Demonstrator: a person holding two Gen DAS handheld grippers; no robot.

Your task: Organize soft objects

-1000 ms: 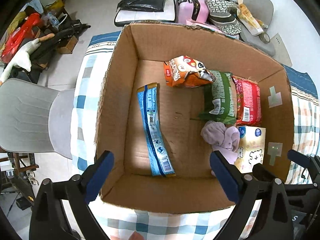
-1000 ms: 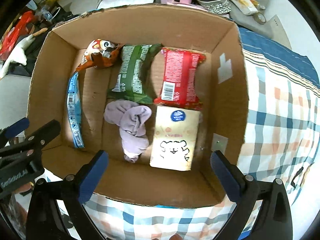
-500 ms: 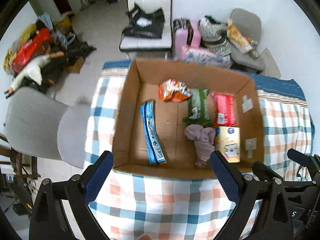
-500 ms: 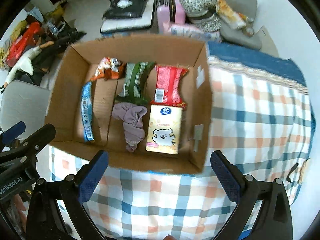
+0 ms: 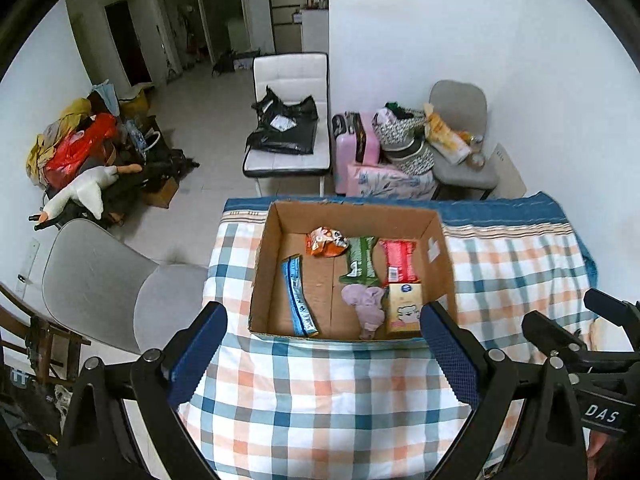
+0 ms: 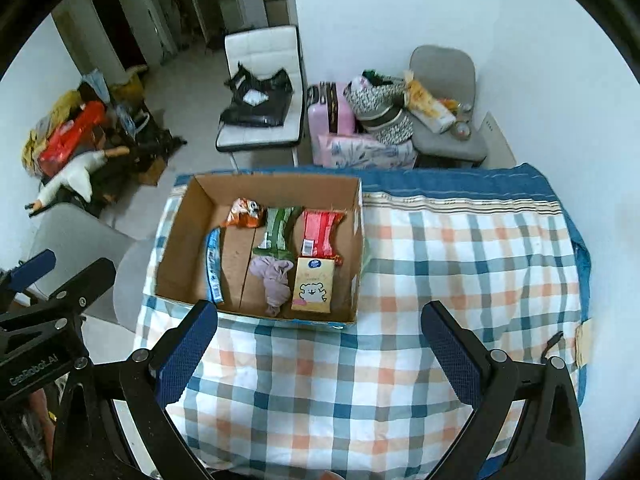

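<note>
Cloth [image 5: 366,306], limp and light, lies bunched in the box [image 5: 264,272] beside the tissue pack [image 5: 404,308]; pinching its bunched middle looks safest. Both tools, left [image 5: 322,354] and right [image 6: 320,350], gape wide, empty, above the checked worktop [image 6: 460,264], well short of the box.

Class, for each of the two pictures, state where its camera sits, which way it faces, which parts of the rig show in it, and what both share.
Left wrist: sits on the left gripper, raised, facing down and forward at the cardboard box; the right gripper shows at right.
Right wrist: sits on the right gripper, facing the same way; the left gripper shows at left.
Shared: box, checked cloth, white chair.
</note>
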